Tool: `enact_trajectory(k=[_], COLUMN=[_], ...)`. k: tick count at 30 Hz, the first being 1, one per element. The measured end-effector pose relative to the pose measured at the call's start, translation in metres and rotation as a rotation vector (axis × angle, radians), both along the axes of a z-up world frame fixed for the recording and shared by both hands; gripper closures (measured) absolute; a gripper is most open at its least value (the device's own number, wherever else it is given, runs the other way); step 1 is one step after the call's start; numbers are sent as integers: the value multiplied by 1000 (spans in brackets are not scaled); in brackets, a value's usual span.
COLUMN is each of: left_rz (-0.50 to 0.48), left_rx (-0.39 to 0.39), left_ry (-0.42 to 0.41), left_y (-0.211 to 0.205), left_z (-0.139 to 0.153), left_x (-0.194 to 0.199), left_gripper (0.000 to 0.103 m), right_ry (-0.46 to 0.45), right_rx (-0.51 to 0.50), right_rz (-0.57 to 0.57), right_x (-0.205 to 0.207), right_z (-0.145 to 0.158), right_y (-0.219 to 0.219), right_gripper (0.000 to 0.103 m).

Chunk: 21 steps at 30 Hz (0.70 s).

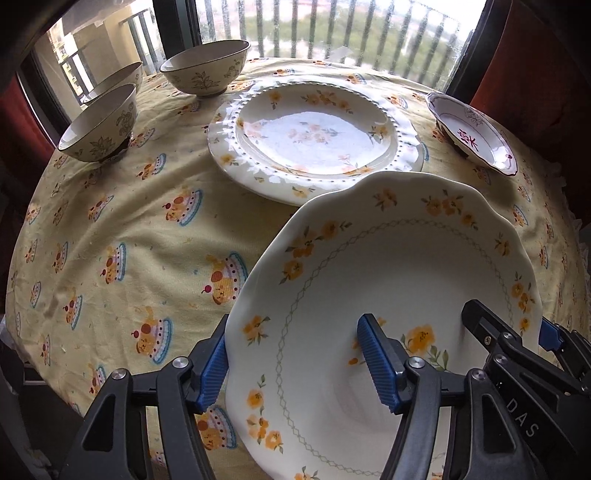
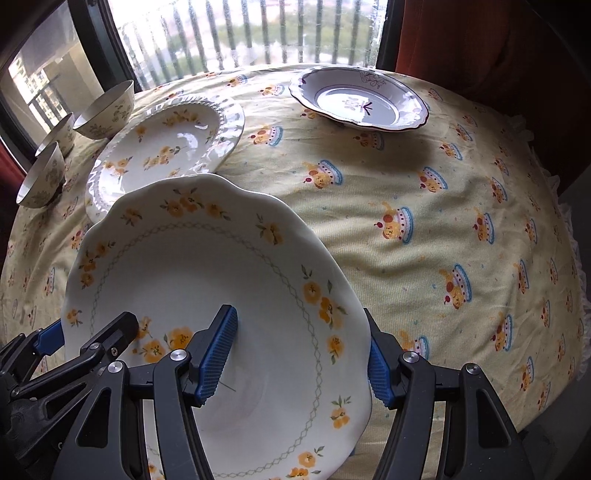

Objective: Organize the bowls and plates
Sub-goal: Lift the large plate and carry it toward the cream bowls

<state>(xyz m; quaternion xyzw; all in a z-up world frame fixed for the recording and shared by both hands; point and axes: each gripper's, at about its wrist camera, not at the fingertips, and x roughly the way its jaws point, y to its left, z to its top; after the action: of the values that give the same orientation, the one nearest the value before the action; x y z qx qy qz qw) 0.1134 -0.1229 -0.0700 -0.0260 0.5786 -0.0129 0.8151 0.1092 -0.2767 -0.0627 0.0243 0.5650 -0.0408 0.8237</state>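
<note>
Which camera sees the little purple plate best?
The right wrist view: the purple plate shows whole, rim and centre pattern facing the camera. The left wrist view catches it squeezed at the right edge, partly tilted away.

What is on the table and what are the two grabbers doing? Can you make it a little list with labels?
held: scalloped plate with yellow flowers, lifted and tilted
left gripper: shut on the plate's left rim
right gripper: shut on the plate's right rim
ahead: beaded plate, flat on the tablecloth
far right: small purple-trimmed dish
far left: three patterned bowls, upright
behind: window with railing
</note>
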Motion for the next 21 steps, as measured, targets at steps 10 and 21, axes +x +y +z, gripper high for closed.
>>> enact_trajectory(k=[10,21], left_rz=[-3,-25], left_rx=[-8,1], left_ry=[1,-19], left_y=[71,146], left_z=[3,3], left_x=[6,23], left_gripper=[37,37], right_ry=[-1,-10], right_rx=[-4,4], right_rz=[-18,-50], right_x=[5,20], right_z=[4,3], right_y=[75,154], right_gripper=[35,35])
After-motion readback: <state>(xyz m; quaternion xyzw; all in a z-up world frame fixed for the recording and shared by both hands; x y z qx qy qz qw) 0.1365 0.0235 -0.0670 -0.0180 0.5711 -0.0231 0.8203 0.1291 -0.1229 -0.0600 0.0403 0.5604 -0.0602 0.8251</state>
